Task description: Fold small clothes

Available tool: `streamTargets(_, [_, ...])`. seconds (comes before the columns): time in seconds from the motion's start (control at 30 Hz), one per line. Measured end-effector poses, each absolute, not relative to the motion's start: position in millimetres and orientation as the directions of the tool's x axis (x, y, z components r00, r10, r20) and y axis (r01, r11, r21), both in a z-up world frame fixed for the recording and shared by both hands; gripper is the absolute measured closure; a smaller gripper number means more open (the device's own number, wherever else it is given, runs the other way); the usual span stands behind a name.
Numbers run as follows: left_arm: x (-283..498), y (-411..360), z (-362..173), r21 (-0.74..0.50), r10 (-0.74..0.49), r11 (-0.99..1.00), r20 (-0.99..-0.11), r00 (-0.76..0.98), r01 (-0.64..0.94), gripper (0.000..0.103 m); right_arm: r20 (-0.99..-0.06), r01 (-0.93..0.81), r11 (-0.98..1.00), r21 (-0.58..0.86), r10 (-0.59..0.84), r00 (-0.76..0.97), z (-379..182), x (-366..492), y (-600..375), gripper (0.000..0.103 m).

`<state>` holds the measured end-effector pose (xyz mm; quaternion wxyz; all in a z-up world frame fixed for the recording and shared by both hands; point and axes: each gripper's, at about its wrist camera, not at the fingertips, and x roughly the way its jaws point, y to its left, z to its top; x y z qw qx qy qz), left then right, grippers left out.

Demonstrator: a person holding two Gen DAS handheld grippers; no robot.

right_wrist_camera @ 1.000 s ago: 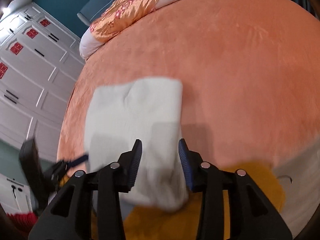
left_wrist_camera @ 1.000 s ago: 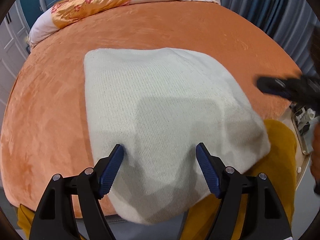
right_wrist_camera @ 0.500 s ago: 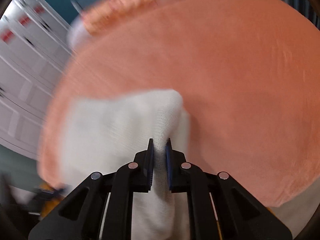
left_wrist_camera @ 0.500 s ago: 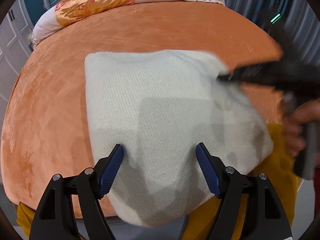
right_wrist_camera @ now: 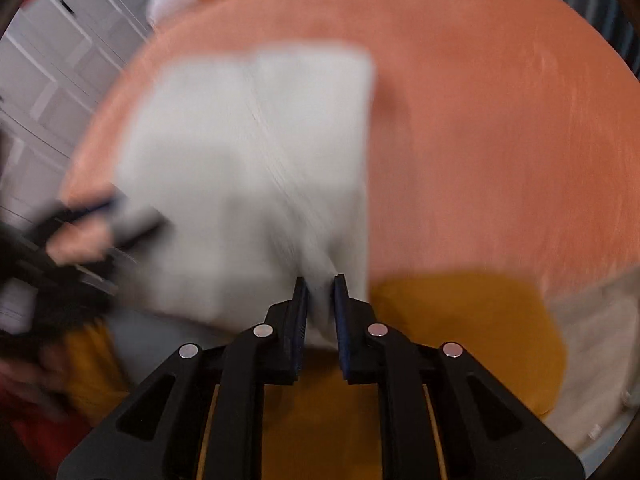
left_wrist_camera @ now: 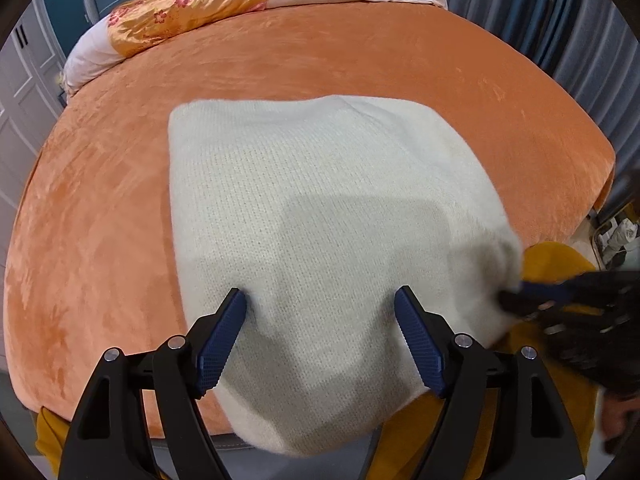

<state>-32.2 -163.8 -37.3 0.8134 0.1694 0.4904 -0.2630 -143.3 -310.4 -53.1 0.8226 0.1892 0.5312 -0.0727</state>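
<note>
A cream knitted garment [left_wrist_camera: 320, 208] lies folded on the orange bed cover, its near end hanging over the bed's front edge. My left gripper [left_wrist_camera: 320, 312] is open, its blue pads spread just above the garment's near part. My right gripper [right_wrist_camera: 319, 286] is shut on the garment's near right corner; it shows at the right in the left wrist view [left_wrist_camera: 516, 294]. The right wrist view is blurred; the garment [right_wrist_camera: 256, 152] fills its middle and the left gripper [right_wrist_camera: 100, 210] shows at its left.
The orange bed cover [left_wrist_camera: 100, 200] spreads wide on all sides of the garment. An orange flowered pillow [left_wrist_camera: 192, 4] and white bedding lie at the far end. Mustard cloth [right_wrist_camera: 460, 320] is below the bed's front edge. White cabinets [right_wrist_camera: 60, 60] stand at left, curtains at right.
My right gripper closed on the garment's right edge, then moved back along it to the near right corner, pulling the cloth. My left gripper stayed open and still.
</note>
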Motion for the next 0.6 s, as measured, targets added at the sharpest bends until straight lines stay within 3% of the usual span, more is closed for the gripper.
streamTargets(0.1, [-34, -165, -36, 0.046, -0.24, 0.803, -0.887, 0.394, 0.594, 0.027, -0.878, 0.319, 0.917, 0.24, 0.065, 0.474, -26, -147, -310, 0.09])
streamTargets(0.2, [-28, -158, -33, -0.011, -0.274, 0.817, -0.887, 0.372, 0.576, 0.027, -0.858, 0.297, 0.922, 0.249, 0.068, 0.509, -9, -153, -312, 0.09])
streamTargets(0.37, [-29, -161, -33, -0.011, -0.275, 0.812, -0.889, 0.366, 0.584, 0.027, -0.91, 0.312, 0.924, 0.222, 0.082, 0.406, -56, -142, -320, 0.09])
streamTargets(0.6, [-20, -154, -27, -0.068, -0.303, 0.835, -0.885, 0.353, 0.546, 0.027, -0.819, 0.286, 0.915, 0.286, 0.078, 0.568, 22, -114, -352, 0.089])
